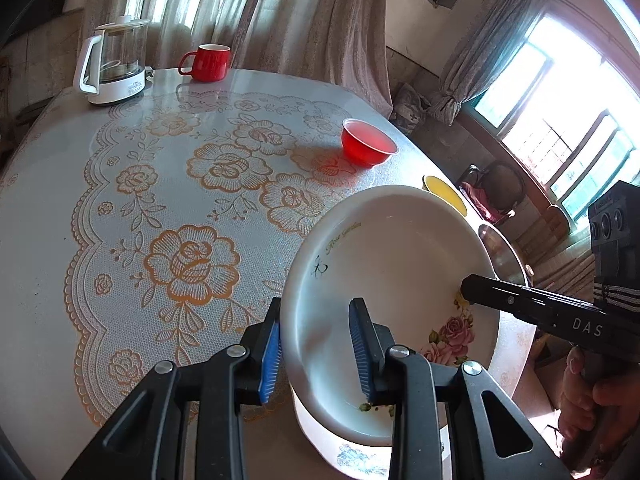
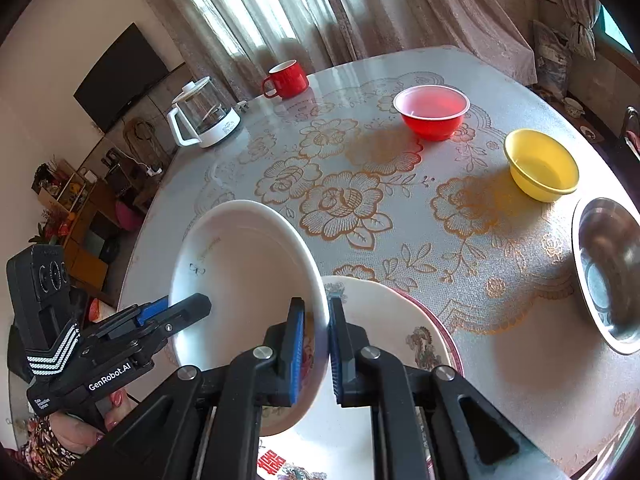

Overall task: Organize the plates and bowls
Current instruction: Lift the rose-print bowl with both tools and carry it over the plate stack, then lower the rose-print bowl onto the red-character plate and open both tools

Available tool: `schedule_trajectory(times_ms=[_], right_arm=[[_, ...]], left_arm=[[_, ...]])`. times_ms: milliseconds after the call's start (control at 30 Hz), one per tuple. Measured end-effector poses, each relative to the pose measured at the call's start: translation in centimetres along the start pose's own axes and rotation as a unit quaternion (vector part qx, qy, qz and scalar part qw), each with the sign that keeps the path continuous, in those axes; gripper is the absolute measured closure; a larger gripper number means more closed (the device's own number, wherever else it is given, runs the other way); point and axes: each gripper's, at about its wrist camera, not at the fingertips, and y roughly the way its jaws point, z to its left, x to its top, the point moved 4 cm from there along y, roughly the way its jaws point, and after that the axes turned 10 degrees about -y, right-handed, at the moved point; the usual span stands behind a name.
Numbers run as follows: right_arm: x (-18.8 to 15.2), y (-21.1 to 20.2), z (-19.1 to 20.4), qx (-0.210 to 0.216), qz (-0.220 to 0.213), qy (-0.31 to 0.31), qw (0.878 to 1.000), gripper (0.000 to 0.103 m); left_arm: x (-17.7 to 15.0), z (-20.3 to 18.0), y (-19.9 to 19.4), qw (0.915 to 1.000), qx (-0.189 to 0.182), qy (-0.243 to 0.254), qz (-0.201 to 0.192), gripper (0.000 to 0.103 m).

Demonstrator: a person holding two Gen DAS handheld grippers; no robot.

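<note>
The left gripper (image 1: 316,344) and right gripper (image 2: 316,354) each clamp opposite rims of the white plate (image 1: 400,264), tilted above stacked plates (image 2: 384,320) at the table's (image 2: 500,360) near edge.

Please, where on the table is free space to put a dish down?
Free: the wide floral cloth between kettle, red bowl and the held white plate. Crowded: the right edge with yellow bowl and steel bowl.

A lived-in home dining room is showing here: a round table (image 2: 500,360) wearing a floral lace-patterned cover, long beige curtains (image 2: 280,8) hanging at sunlit windows, a black flat television (image 2: 120,76) (wall-mounted) facing cluttered wooden shelves (image 2: 76,208).
</note>
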Motion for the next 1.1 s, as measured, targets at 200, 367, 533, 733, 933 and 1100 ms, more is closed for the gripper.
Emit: schedule_trajectory(times_ms=[200, 367, 533, 733, 933, 1100], right_arm=[[-2.7, -0.5, -1.7, -0.004, 0.012, 0.027, 1.000, 0.092], [-5.0, 0.4, -3.2, -0.006, 0.036, 0.057, 0.998, 0.092], [-6.6, 1.4, -4.3, -0.010, 0.053, 0.076, 0.996, 0.092], [-7.4, 2.1, -4.8, -0.009, 0.065, 0.086, 0.994, 0.092], [-7.5, 2.5, -4.9, -0.016, 0.075, 0.082, 0.994, 0.091], [-7.0, 2.6, -4.6, -0.035, 0.083, 0.057, 0.994, 0.089]], left_arm=[[-1.8, -1.5, 1.2, 0.9994, -0.008, 0.020, 0.027, 0.069], [-3.0, -2.1, 2.4, 0.9983, -0.003, 0.035, 0.047, 0.069], [-3.8, -2.7, 3.2, 0.9972, 0.009, 0.053, 0.052, 0.069], [-4.5, -2.6, 4.2, 0.9950, 0.034, 0.070, 0.063, 0.069], [-4.9, -2.8, 4.8, 0.9939, 0.041, 0.079, 0.065, 0.063], [-5.0, -3.1, 4.8, 0.9933, 0.041, 0.086, 0.066, 0.060]])
